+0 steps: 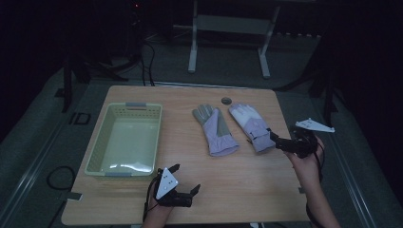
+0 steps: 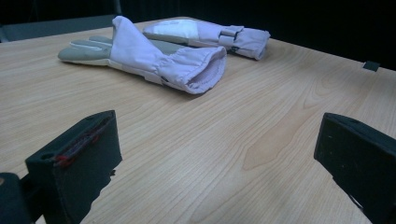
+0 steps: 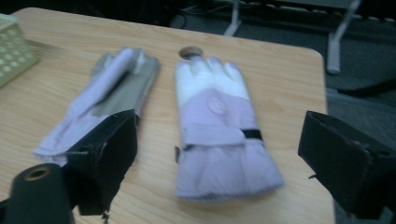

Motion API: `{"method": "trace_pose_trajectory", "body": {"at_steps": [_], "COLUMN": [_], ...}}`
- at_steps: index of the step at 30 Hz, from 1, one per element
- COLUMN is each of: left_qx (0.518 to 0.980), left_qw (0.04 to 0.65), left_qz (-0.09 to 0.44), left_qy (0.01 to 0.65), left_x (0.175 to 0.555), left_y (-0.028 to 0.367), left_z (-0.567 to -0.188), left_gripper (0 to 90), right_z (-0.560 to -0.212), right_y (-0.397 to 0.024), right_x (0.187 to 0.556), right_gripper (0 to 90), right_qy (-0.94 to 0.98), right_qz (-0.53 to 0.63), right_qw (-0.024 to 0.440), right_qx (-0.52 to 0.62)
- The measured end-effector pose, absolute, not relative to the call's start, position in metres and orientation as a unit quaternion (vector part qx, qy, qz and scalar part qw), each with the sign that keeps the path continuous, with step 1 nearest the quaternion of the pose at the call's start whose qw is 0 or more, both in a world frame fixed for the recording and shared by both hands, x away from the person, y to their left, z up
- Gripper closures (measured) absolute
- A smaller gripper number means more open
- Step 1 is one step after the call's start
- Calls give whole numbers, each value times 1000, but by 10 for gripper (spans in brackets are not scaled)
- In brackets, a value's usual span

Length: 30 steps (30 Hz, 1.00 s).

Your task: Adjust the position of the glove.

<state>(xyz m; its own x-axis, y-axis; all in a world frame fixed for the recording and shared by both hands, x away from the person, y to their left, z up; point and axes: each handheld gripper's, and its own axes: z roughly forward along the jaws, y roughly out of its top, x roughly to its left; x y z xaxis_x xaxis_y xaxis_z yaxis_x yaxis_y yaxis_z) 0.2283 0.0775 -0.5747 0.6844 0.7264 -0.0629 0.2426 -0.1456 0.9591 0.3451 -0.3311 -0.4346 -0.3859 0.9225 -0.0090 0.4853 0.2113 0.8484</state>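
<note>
Two lilac winter gloves lie side by side on the wooden table [image 1: 190,156]. The left glove [image 1: 215,129] [image 2: 159,60] [image 3: 112,93] shows a grey palm. The right glove [image 1: 249,124] [image 2: 210,35] [image 3: 215,107] has white fingers and a strap at the wrist. My right gripper [image 1: 274,141] [image 3: 224,158] is open just off that glove's cuff, one jaw to each side of it, touching nothing. My left gripper [image 1: 187,177] [image 2: 217,154] stands open near the front edge, well short of the left glove's cuff, with bare wood between its jaws.
A pale green slotted basket [image 1: 126,140] [image 3: 14,46] sits at the table's left, with nothing inside. A round cable hole [image 1: 226,100] [image 3: 190,51] lies behind the gloves. A white frame stand [image 1: 228,28] is on the floor beyond the table.
</note>
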Motion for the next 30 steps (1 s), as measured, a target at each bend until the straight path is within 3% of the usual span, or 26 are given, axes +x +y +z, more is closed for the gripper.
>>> {"method": "trace_pose_trajectory", "body": {"at_steps": [9,13,30], "left_qx": [726,727,729], "left_qw": [562,565,566], "left_qz": [215,210,204], "left_qy": [333,329,327], "left_x": [228,228,229], "left_y": [77,77,77], "left_z": [-575,-575,-575], "left_gripper": [7,7,7], "right_z": [-426,-424,-434], "right_y": [-306,-290,-226], "right_x": [357,360,406], "right_gripper": [200,226,277], "right_qy": [744,752,782], "right_qz": [407,399,390], "right_qw": [267,288,236], "right_qx": [458,438,425]}}
